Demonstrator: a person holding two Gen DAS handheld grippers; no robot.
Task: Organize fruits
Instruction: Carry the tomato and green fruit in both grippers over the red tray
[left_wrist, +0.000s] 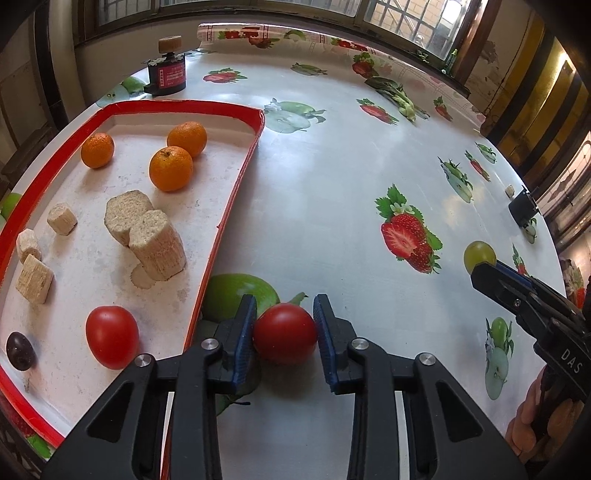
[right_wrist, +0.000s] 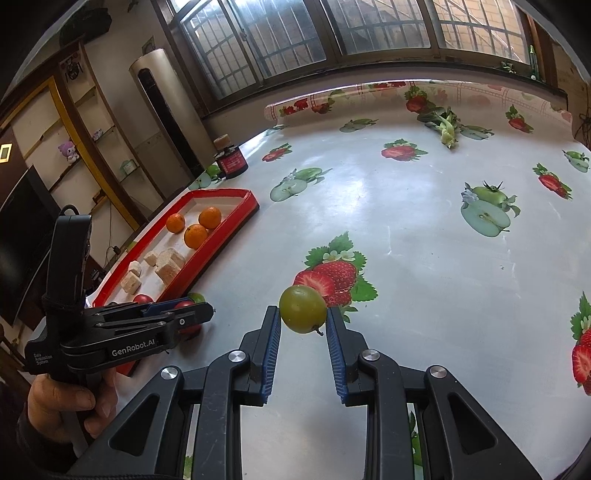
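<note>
Most fruit sits in the tray (left_wrist: 236, 184); left tongs (left_wrist: 284, 332) pinch a tomato (left_wrist: 284, 334), right tongs (right_wrist: 303, 332) pinch a grape (right_wrist: 303, 308).

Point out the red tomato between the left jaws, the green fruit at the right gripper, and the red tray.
Tomato (left_wrist: 284, 334), left wrist view, its top.
Green fruit (right_wrist: 303, 308), right wrist view, its middle.
Tray (left_wrist: 242, 173), left wrist view, right rim.

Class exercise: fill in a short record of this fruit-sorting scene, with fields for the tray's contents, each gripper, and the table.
tray: red rim; three oranges, a tomato, a dark grape, pale blocks
left gripper: closed on second tomato, beside the tray
right gripper: closed on green fruit
table: fruit-print cloth
</note>
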